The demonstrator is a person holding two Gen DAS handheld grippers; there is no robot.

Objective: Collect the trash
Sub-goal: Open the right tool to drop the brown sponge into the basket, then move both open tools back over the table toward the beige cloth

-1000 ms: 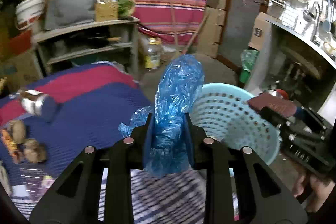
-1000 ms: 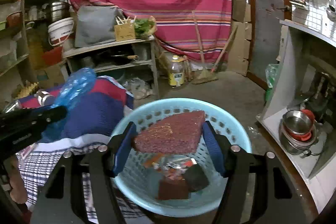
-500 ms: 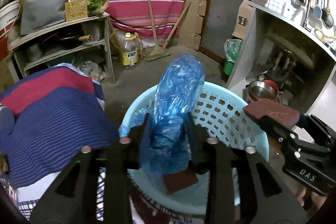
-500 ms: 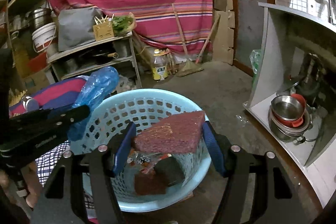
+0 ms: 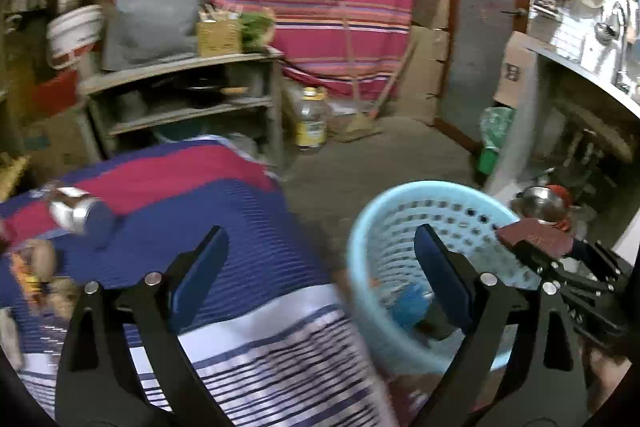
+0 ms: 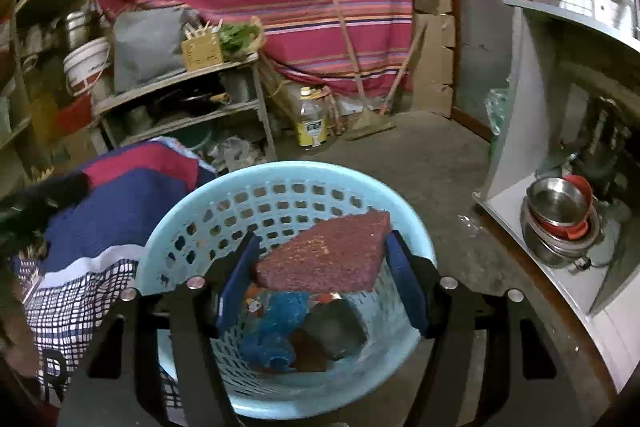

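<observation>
Change since earlier frames: blue plastic bag gone from left gripper, now crumpled at bottom of basket; left view swung back toward bed; right gripper hold on slab unchanged.
Bed cover: striped blue, red and white cloth at left of both views; more items lying on it at far left edge of left view, too blurred to name beyond a metal can. Probable source of remaining trash.
Basket: light-blue perforated plastic, on floor just beside bed edge; placed within reach of both hands as collection bin. Already holding bag, a dark grey block and reddish scraps.
Slab: flat reddish-brown piece, speckled top, material not identifiable. Held level, directly over basket opening, so a release would drop it inside.
Right gripper: fingers clamped on slab's two side edges, blue pads pressed against it. Step judged: about to deposit.
Left gripper state: fingers spread wide, nothing between them; pointing at bed cover and basket rim. Judged free for next pickup.
Risk: slab wide relative to finger gap; tilting on release could catch rim.
</observation>
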